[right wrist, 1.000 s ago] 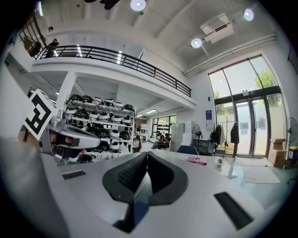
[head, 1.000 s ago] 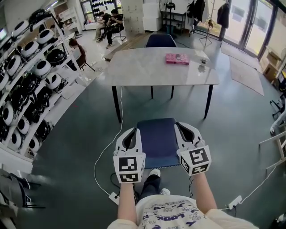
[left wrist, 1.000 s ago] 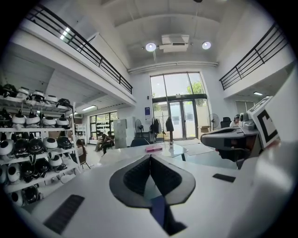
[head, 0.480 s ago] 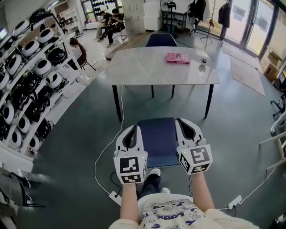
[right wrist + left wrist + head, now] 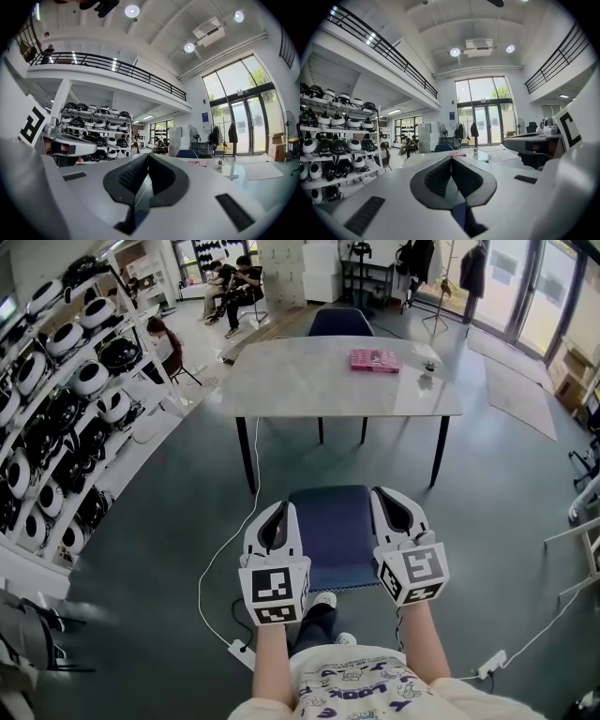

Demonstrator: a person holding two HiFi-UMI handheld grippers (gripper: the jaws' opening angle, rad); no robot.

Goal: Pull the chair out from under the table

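A chair with a dark blue seat (image 5: pixel 333 535) stands on the grey floor in front of the table (image 5: pixel 309 381), clear of its near edge. In the head view my left gripper (image 5: pixel 273 513) hovers over the seat's left edge and my right gripper (image 5: pixel 395 500) over its right edge. Both point forward toward the table. In the left gripper view the left gripper (image 5: pixel 451 158) has its jaws together with nothing between them. The right gripper (image 5: pixel 148 155) in its own view is likewise closed and empty. Whether either one touches the chair is hidden.
A pink box (image 5: pixel 374 360) and a small dark object (image 5: pixel 427 381) lie on the table. A second blue chair (image 5: pixel 338 322) stands at its far side. Shelves of helmets (image 5: pixel 66 409) line the left. A white cable (image 5: pixel 220 559) and power strip (image 5: pixel 239 652) lie on the floor. People (image 5: pixel 234 287) sit far back.
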